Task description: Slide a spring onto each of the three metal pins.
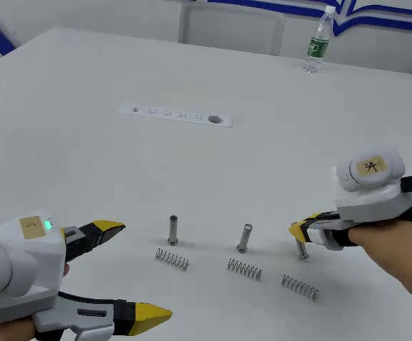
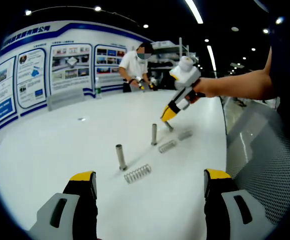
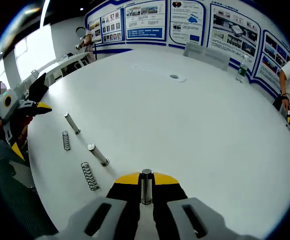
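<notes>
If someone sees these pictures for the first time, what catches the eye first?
Three metal pins stand in a row on the white table, one spring lying before each. The right gripper is shut on the right pin; the left gripper hangs open at the near left.

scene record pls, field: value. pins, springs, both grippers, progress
pins: three, upright in a row: left pin, middle pin, right pin
springs: lying flat on the table, one in front of each pin: left spring, middle spring, right spring
left gripper: open, holding nothing
right gripper: shut on right pin
background: power strip, water bottle
progress: no spring on any pin yet
</notes>
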The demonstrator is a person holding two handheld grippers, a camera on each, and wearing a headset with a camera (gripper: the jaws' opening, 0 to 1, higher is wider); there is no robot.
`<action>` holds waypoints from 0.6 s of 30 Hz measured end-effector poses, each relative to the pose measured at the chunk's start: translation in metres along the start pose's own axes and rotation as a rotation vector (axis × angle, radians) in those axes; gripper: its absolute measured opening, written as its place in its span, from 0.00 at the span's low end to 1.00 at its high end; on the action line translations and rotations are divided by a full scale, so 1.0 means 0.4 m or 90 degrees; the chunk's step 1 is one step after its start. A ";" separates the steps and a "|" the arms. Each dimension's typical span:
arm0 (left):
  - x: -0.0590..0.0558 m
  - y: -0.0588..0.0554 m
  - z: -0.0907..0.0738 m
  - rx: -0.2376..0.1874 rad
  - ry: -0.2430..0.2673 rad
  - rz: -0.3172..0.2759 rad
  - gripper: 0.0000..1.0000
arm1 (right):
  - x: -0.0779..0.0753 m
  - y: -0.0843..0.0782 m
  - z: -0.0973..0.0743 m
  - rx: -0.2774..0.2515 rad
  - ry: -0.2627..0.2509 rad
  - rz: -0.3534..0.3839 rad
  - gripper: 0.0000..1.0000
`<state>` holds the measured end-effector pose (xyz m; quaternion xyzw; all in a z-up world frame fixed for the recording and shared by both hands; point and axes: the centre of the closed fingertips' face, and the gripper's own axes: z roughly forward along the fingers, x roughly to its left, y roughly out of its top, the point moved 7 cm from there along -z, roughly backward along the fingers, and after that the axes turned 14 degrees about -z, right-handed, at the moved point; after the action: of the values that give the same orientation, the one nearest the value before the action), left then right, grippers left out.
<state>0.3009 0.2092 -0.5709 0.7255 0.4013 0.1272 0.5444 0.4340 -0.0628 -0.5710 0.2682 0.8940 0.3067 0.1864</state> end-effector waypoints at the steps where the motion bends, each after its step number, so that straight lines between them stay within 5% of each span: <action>1: 0.000 0.000 0.000 0.000 0.000 0.000 0.90 | 0.002 0.002 -0.004 -0.003 -0.001 0.001 0.08; 18: -0.001 0.004 0.000 0.001 0.000 0.003 0.90 | 0.010 -0.007 -0.014 -0.009 -0.001 -0.005 0.08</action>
<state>0.3013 0.2090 -0.5694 0.7270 0.3995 0.1280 0.5436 0.4270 -0.0648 -0.5695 0.2639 0.8927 0.3119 0.1900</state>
